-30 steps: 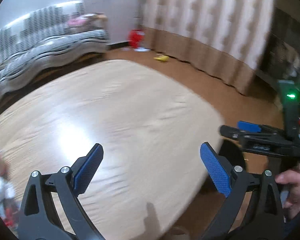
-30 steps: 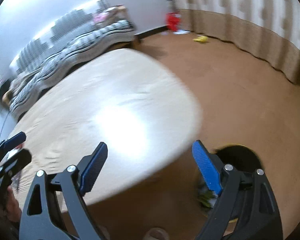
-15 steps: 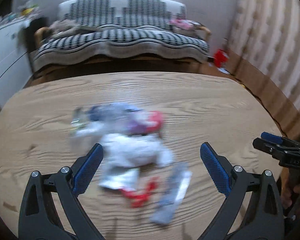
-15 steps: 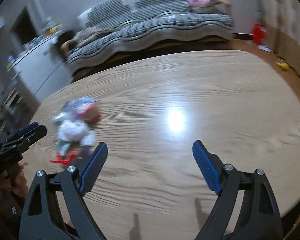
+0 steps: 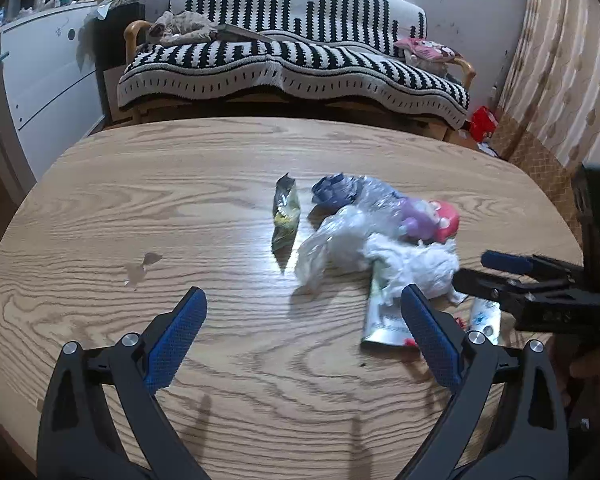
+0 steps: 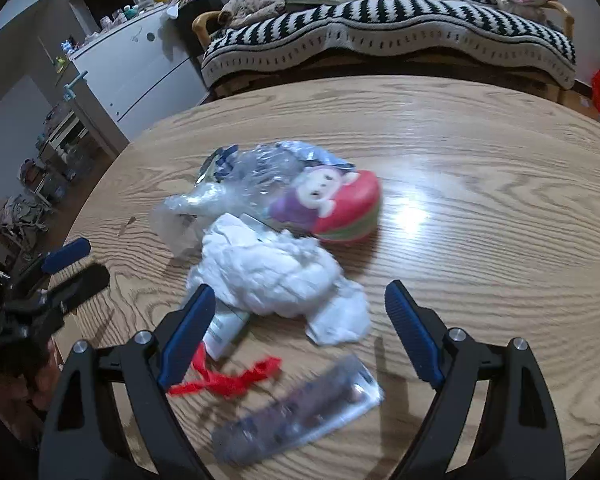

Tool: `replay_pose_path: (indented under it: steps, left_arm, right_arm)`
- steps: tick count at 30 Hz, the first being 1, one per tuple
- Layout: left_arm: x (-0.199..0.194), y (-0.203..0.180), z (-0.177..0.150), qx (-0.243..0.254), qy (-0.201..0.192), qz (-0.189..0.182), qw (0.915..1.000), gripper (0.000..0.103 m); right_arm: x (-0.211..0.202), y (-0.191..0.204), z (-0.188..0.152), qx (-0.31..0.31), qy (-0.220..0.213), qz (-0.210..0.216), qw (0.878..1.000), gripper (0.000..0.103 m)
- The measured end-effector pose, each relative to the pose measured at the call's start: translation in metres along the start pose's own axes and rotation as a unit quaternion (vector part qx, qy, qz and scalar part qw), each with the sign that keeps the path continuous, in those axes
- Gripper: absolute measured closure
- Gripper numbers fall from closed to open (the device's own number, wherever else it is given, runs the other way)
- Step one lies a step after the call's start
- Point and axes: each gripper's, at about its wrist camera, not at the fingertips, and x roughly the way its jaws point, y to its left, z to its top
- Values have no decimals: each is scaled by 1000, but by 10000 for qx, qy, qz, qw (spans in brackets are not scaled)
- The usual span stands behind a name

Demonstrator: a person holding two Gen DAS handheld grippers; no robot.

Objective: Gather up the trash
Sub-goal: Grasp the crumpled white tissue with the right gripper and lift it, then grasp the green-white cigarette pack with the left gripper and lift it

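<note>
A heap of trash lies on the oval wood-grain table, right of centre in the left wrist view and at centre in the right wrist view. Its parts: a crumpled white tissue wad; crinkled clear plastic film behind it, with a dark blue printed patch whose lettering is unreadable; and a red, green and purple cartoon-printed wrapper touching the film. A flat white sachet is partly buried under the tissue. A thin red plastic strip and a long silvery foil wrapper lie nearest the right camera; the foil is blurred and its print cannot be made out. A small green-and-silver snack packet lies apart, just left of the heap.

The right gripper has its blue-padded jaws wide apart; the tissue edge, the sachet and the red strip appear between them, but contact cannot be judged. The left gripper likewise stands with jaws apart over bare tabletop, its right finger overlapping the sachet in view. Each gripper shows at the edge of the other's view, cut off; the hand holding it is dark and mostly hidden.

Beyond the table stand a black-and-white striped sofa, a white drawer cabinet with indistinct clutter on top, and a beige patterned curtain, cut by the frame.
</note>
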Motion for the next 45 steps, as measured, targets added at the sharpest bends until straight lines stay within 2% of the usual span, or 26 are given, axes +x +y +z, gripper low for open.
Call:
replay_pose_path:
  steps: [8, 10, 11, 12, 18, 25, 34, 38, 41, 42, 43, 45]
  left_arm:
    - [16, -1, -4, 244, 107, -52, 9996, 8]
    - [17, -3, -3, 275, 103, -78, 9995, 8]
    - [18, -4, -3, 281, 98, -98, 9995, 8]
    - [18, -5, -2, 284, 102, -111, 9995, 8]
    - [25, -15, -4, 385, 142, -128, 9991, 8]
    - [43, -35, -1, 486, 265, -209, 9982, 8]
    - [79, -78, -7, 1099, 642, -146, 9918, 9]
    - [86, -84, -10, 1124, 807, -131, 9903, 9]
    - [85, -84, -8, 1126, 775, -71, 9906, 23]
    - [84, -84, -7, 1146, 752, -37, 9906, 32]
    - [83, -84, -6, 1149, 729, -14, 9907, 46]
    - [81, -82, -4, 1028, 752, -83, 9918, 49]
  right_arm:
    - [25, 3, 9, -19, 135, -54, 9999, 19]
    - [30, 3, 9, -15, 186, -52, 9998, 22]
    - [33, 4, 10, -17, 206, -52, 9998, 29]
    - [34, 3, 10, -22, 235, -41, 9997, 41]
    - [31, 5, 8, -47, 240, 84, 9997, 77]
    - [2, 6, 11, -44, -143, 135, 9998, 79]
    - [-18, -15, 11, 183, -289, 115, 9994, 79]
    - [-24, -21, 9, 230, -342, 114, 9991, 79]
    - [-27, -26, 8, 251, -366, 108, 9990, 79]
    - [-29, -27, 7, 261, -375, 107, 9989, 79]
    - [-30, -28, 7, 267, -384, 106, 9988, 79]
    - [-31, -28, 7, 271, -397, 100, 9988, 79]
